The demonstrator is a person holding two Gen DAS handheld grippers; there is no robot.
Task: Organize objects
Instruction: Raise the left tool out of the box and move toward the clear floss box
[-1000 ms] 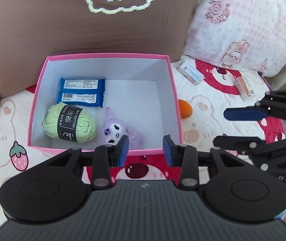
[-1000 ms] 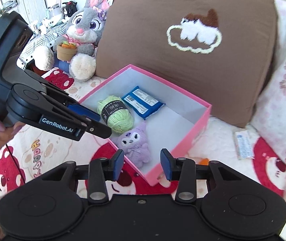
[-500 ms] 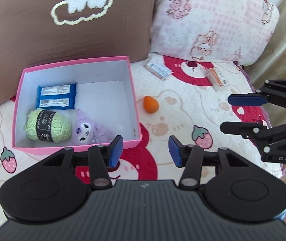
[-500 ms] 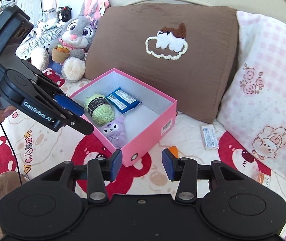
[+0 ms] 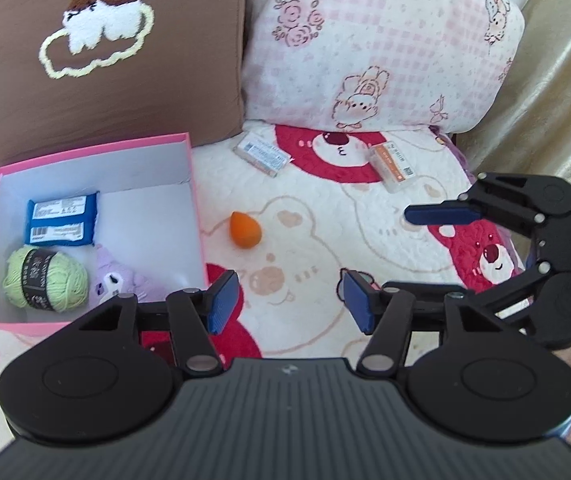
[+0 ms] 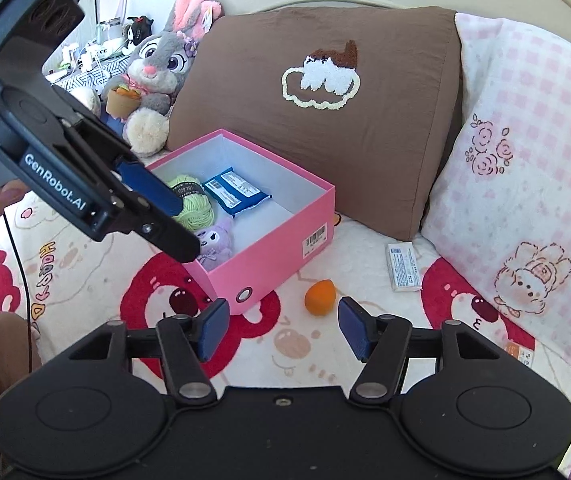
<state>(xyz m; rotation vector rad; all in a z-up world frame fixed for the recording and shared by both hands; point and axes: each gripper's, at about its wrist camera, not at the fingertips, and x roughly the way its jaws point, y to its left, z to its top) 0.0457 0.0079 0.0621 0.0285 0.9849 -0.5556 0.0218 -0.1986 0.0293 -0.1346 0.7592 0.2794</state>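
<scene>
The pink box sits at the left of the bedspread, against the brown cushion, open at the top so items can be lowered straight in. It holds three things, all toward its left half: a blue packet at the back, a ball of green yarn in front of it, and a purple plush beside the yarn. The right half of the floor is bare, which I judge is room for what remains.

My left gripper has just been opening; its jaws stand apart with nothing between them. The orange sponge lies just right of the box wall, ahead of those jaws.

Two small packs lie further right, near the pink pillow.

My right gripper has likewise been opening, empty, with the sponge near its fingertips.
</scene>
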